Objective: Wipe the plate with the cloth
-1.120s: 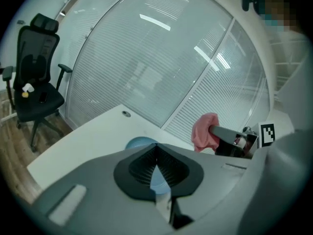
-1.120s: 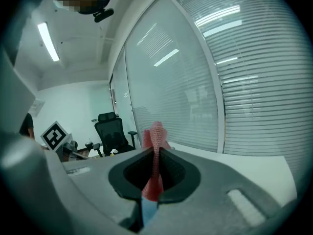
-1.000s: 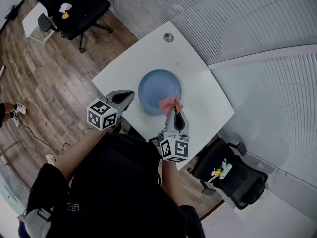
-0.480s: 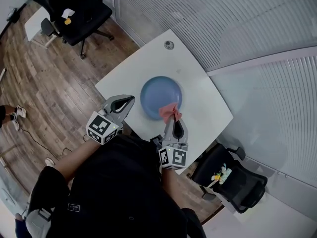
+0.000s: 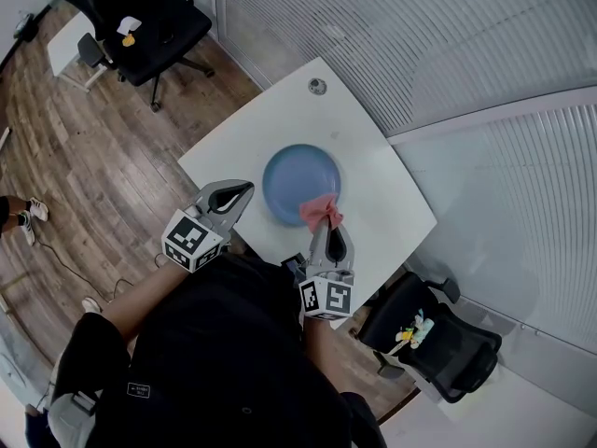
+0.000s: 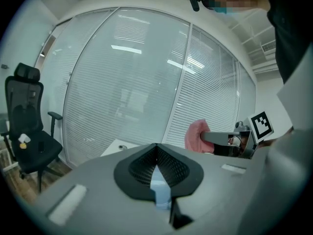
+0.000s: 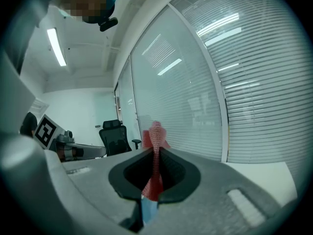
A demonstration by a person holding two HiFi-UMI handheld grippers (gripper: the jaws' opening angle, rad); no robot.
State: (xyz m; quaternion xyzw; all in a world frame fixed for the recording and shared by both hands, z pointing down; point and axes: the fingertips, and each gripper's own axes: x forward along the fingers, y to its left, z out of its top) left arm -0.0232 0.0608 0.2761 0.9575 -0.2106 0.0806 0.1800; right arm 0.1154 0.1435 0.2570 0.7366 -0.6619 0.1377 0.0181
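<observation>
Blue, round, smooth, the plate (image 5: 294,177) sits on a white table (image 5: 378,171), black office chair (image 5: 140,12) far left. Over its near rim the right gripper (image 5: 327,222) pinches the pink meshy cloth (image 5: 320,208); the left gripper (image 5: 242,190) hangs pressed together, empty.

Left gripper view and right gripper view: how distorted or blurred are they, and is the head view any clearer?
Left gripper view: strong fisheye, blinds bow into arcs, dark corners; shut left tongs look soft up close. Right gripper view: same bowing, light reflections on the glass, cloth sharp. Head view: evenly lit, plate crisp, edges curved.
</observation>
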